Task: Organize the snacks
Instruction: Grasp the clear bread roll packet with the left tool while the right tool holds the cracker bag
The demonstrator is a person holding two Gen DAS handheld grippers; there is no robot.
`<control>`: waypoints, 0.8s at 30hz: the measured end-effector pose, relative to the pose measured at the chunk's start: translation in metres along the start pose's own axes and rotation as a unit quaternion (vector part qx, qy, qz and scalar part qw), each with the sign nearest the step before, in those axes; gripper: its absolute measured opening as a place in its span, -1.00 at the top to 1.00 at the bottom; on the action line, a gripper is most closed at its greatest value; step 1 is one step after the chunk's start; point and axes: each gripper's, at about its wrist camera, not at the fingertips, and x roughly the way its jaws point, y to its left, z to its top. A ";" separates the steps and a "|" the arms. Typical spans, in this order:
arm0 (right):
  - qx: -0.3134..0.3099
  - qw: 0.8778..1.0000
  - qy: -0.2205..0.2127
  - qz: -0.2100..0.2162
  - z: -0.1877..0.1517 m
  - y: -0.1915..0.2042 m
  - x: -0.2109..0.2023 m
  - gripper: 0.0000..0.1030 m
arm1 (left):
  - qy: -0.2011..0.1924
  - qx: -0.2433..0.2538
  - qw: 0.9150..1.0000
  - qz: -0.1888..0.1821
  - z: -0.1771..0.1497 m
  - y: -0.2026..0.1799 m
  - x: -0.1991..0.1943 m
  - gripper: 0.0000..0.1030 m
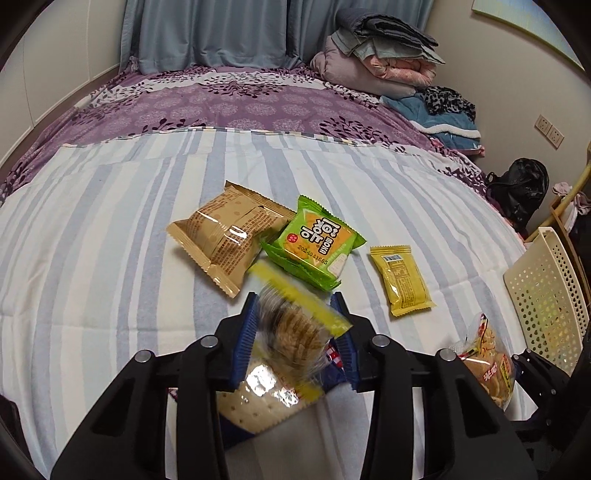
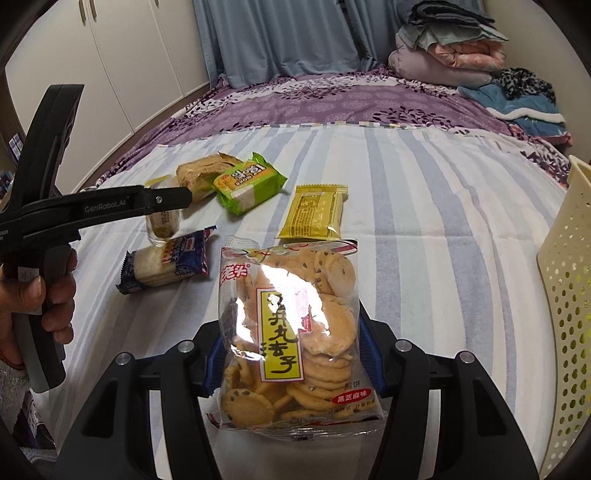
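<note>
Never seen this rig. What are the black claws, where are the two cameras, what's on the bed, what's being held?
No robot: a person holds two handheld grippers, each with a fisheye camera looking along its fingers. The left view shows the left gripper shut on a small clear cookie pack. The right view shows the right gripper shut on a big cookie bag, with the person's hand on the other gripper. On the striped blanket lie a tan packet, a green packet, a yellow packet and a blue cracker pack. A cream perforated basket stands at the right.

Bed (image 1: 110,258) (striped sheet), blue curtains (image 1: 221,33), white wardrobe (image 2: 122,62).
</note>
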 end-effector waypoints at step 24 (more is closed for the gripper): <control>0.033 0.999 -0.030 -0.019 -0.008 -0.018 -0.035 -0.13 | 0.028 0.032 0.999 0.000 0.000 -0.013 0.030 -0.25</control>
